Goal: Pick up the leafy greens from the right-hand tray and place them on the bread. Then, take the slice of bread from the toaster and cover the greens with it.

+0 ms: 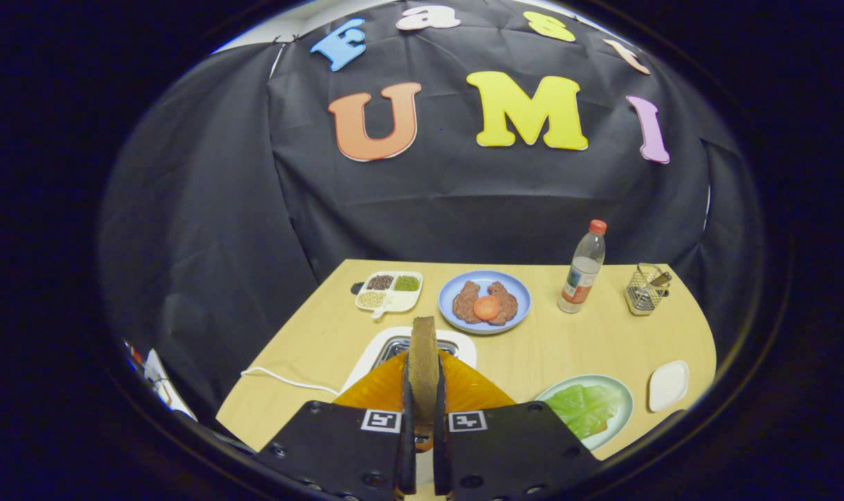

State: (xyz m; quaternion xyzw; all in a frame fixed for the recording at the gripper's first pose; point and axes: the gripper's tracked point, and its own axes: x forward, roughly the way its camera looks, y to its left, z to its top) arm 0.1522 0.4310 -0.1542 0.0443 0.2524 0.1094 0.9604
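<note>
The greens [585, 407] already lie on the bread in the pale green plate [620, 417] on the surface [588, 341], and the gripper [423, 410] is clenched on the bread slice [424, 362] above the toaster [394, 344], leaving only the covering step.

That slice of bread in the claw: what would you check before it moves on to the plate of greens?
1. Grip: the claw has both fingers pressed on the bread slice, held upright. Ok.
2. Slice out of the toaster: it stands above the slot, but its lower end is hidden. Cannot tell.
3. Greens in place: a green leaf lies on the pale green plate, with something orange-brown peeking out beneath. Ok.
4. Bread under the leaf: mostly covered. Cannot tell.
5. Path to the plate: bare table between toaster and plate. Ok.
6. Small white dish sits apart from the plate. Ok.
</note>
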